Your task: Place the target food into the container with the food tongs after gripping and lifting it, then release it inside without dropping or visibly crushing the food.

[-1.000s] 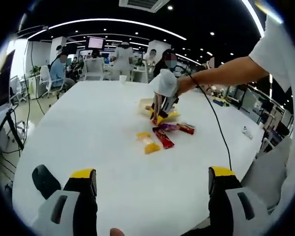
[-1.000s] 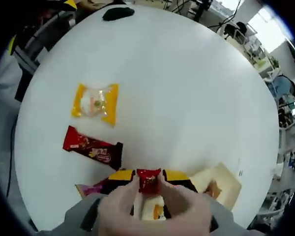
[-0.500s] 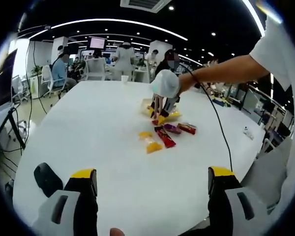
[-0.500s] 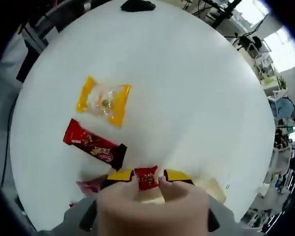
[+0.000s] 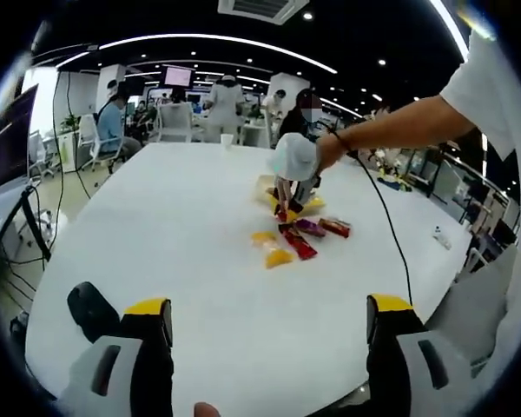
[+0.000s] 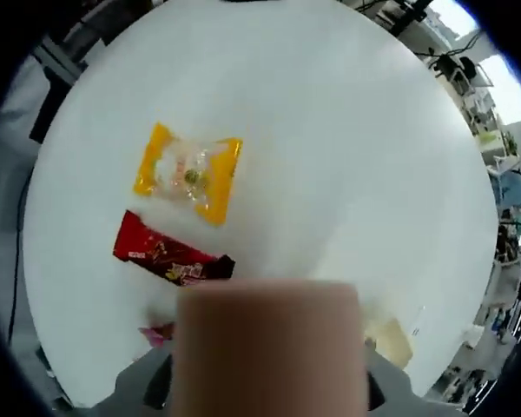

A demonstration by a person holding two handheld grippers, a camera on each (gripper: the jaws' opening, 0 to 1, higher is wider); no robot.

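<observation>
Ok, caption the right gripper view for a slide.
Yellow snack and red bar on a white table; a beige blur hides the fingers.

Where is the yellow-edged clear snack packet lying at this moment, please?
In the right gripper view the yellow-edged snack packet lies on the white table, upper left, just above the red wrapped bar and apart from it.
</observation>
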